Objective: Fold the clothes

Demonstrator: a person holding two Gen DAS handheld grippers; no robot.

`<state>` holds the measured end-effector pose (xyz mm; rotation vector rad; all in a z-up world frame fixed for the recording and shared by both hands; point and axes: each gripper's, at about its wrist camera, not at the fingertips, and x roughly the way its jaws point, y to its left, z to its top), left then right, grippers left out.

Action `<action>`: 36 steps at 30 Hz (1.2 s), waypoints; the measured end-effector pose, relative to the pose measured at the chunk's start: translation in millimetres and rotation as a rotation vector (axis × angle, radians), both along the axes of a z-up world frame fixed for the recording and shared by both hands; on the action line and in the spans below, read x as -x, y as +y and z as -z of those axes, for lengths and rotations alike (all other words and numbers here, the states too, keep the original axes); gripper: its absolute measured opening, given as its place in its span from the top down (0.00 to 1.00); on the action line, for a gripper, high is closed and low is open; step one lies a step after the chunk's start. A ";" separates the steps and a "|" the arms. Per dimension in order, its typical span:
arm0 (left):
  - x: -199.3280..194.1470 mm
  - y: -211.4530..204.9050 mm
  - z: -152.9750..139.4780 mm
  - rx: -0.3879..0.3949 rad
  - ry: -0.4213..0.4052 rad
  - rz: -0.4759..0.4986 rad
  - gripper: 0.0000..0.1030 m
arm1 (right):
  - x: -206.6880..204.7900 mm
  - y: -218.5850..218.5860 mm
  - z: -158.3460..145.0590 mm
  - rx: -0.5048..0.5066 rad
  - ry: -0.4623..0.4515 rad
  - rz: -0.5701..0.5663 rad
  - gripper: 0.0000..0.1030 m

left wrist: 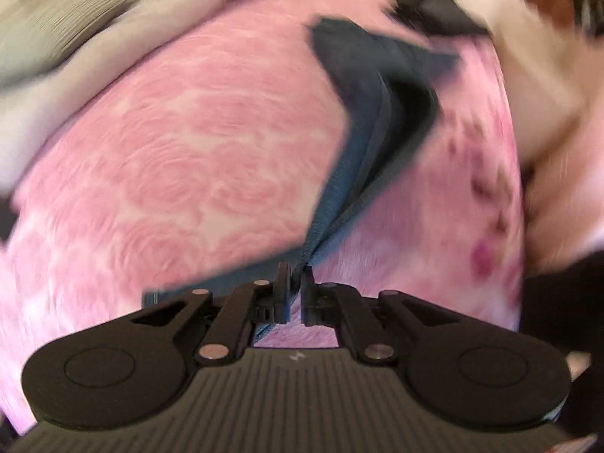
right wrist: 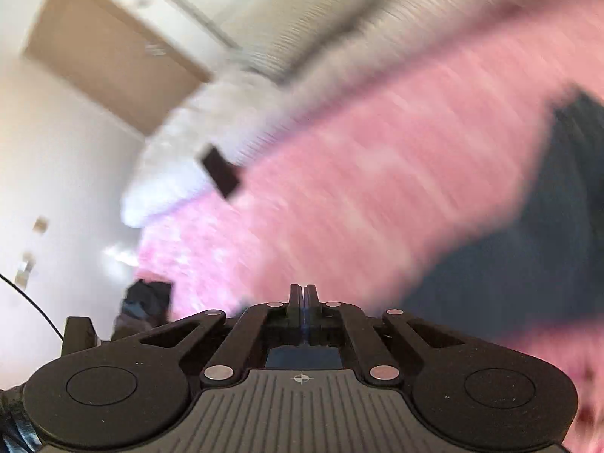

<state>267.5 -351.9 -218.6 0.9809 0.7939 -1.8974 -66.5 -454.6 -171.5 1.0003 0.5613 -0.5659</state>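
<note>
A dark blue-grey garment (left wrist: 377, 113) hangs stretched over a pink rose-patterned bedspread (left wrist: 170, 143). My left gripper (left wrist: 300, 275) is shut on the garment's edge, and the cloth runs up and away from its fingers. In the right wrist view my right gripper (right wrist: 302, 294) is shut, with a thin strip of blue cloth between its fingers. A large blurred part of the garment (right wrist: 528, 256) lies to its right over the pink bedspread (right wrist: 358, 188). Both views are motion-blurred.
A white fluffy pillow (right wrist: 196, 143) lies at the bedspread's far end with a small black rectangular object (right wrist: 221, 173) by it. A wooden door (right wrist: 109, 49) and white wall are behind. A dark bundle (right wrist: 147, 302) sits at the left. The person's pale sleeve (left wrist: 540, 94) is on the right.
</note>
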 end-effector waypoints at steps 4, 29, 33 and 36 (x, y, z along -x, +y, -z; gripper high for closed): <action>-58.7 -33.4 2.9 -0.166 0.199 -0.390 1.00 | -55.5 -34.2 -4.4 0.127 0.017 -0.134 1.00; 104.2 36.7 93.8 -0.126 -0.084 0.212 0.99 | 37.6 78.7 187.8 0.115 0.550 -0.425 0.33; 23.6 -3.5 34.4 -0.180 0.301 -0.033 0.99 | 41.3 62.2 175.9 0.122 0.504 -0.385 0.33; -25.7 -28.9 5.6 -0.163 0.451 -0.169 1.00 | 33.8 51.4 168.8 0.151 0.464 -0.388 0.33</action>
